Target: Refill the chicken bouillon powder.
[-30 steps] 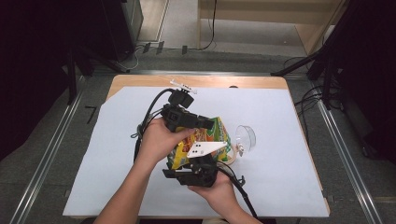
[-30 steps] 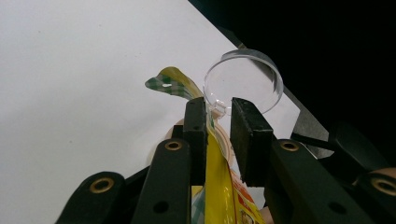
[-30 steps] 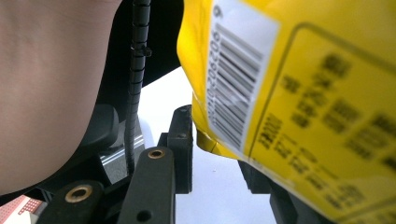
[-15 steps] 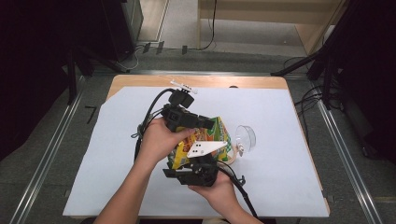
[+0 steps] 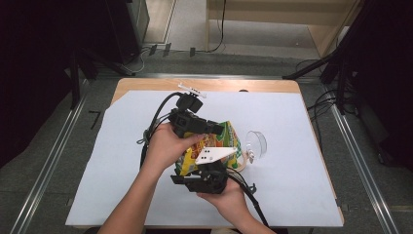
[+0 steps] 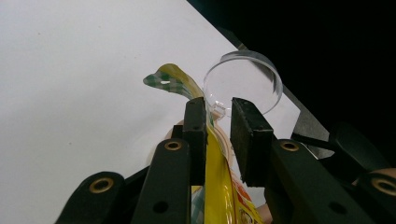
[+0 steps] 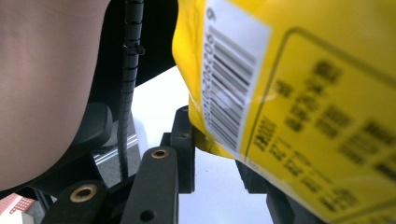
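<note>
A yellow snack bag (image 5: 229, 139) is held up over the middle of the table between both grippers. My left gripper (image 5: 214, 127) reaches in from the left and is shut on the bag's upper edge (image 6: 215, 186), which runs up between its jaws (image 6: 218, 116). Below, my right gripper (image 5: 204, 168) is shut on the bag's lower corner; the barcode side (image 7: 303, 93) hides its right jaw (image 7: 215, 144). A clear glass bowl (image 5: 256, 143) lies on its side just right of the bag, and it also sits right behind the left jaws (image 6: 247, 79).
A white paper sheet (image 5: 122, 161) covers most of the wooden table (image 5: 146, 84). Black cables trail from both grippers across the sheet. Metal floor rails run along both sides of the table, and dark stands are at the far right.
</note>
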Motion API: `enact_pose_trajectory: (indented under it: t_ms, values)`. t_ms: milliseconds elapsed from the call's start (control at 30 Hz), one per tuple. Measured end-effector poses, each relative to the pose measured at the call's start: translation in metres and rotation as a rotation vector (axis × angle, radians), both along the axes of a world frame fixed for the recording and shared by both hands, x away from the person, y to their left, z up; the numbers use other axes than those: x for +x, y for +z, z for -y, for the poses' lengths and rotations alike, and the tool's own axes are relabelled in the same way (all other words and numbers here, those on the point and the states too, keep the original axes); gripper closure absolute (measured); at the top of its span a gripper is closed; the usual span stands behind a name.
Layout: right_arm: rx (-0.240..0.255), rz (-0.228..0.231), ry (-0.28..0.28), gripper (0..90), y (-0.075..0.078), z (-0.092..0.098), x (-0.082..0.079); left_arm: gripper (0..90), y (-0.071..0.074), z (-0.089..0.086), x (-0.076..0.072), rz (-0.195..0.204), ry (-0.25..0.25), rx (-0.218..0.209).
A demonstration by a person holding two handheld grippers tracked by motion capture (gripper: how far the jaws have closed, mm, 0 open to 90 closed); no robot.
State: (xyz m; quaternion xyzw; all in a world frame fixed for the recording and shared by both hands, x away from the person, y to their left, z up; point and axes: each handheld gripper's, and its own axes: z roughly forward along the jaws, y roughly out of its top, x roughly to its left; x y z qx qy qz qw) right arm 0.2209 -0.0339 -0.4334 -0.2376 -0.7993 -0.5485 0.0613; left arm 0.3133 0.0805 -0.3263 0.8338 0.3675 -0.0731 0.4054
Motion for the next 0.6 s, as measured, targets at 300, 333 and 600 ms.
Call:
enact_pose_trajectory:
  t_ms: [300,333,600]
  values:
    - [0.009,-0.02,-0.003,71.9,-0.0003,0.0006,0.0002,76.3,-0.0014,0.0027,0.0029,-0.013,-0.008,0.008]
    - [0.01,-0.019,-0.006,71.7,-0.001,0.0007,0.0005,76.3,-0.0016,0.0033,0.003,-0.011,-0.007,0.011]
    - [0.019,-0.03,-0.018,71.2,-0.0005,0.0028,-0.0004,76.3,-0.0006,0.0067,0.0031,-0.008,-0.014,0.012]
